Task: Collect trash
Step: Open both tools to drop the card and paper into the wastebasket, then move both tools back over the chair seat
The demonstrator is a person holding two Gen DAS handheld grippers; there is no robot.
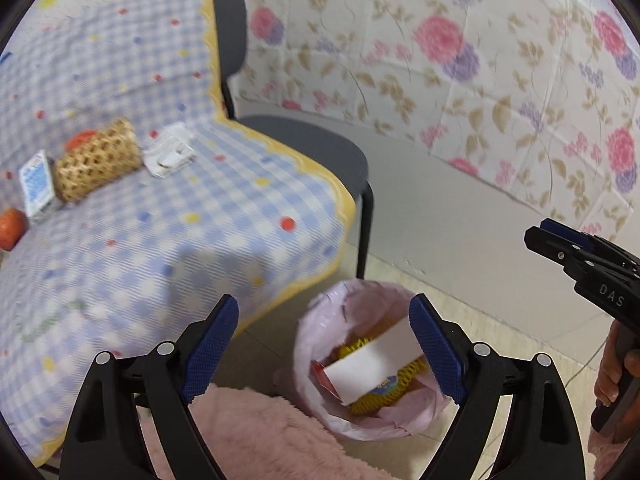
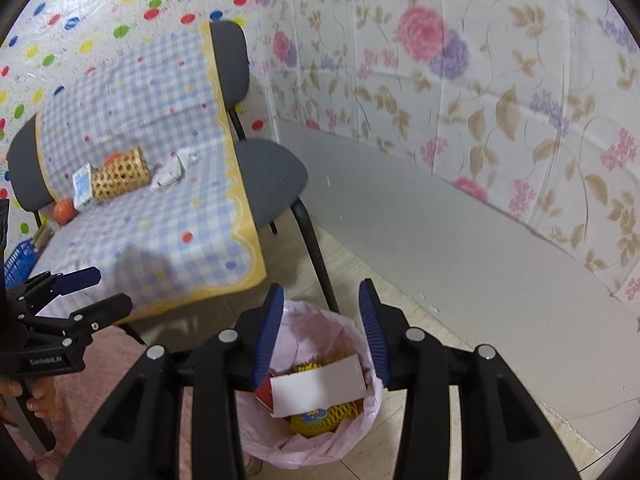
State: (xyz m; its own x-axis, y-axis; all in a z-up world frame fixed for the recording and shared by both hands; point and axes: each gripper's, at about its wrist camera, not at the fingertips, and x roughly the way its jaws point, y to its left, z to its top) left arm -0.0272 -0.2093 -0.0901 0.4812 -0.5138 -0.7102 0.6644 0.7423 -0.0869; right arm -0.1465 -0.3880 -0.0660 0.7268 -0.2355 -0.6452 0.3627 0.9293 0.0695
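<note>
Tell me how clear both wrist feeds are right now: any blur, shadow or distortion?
Left wrist view: smeared by motion blur, worst on the blue checked cloth and woven wicker basket; a soft grey shadow crosses the cloth. Right wrist view: somewhat sharper, with the pink-lined trash bin readable, though the white card inside is soft. Both: fisheye bends the floral wall and darkens the corners.
</note>
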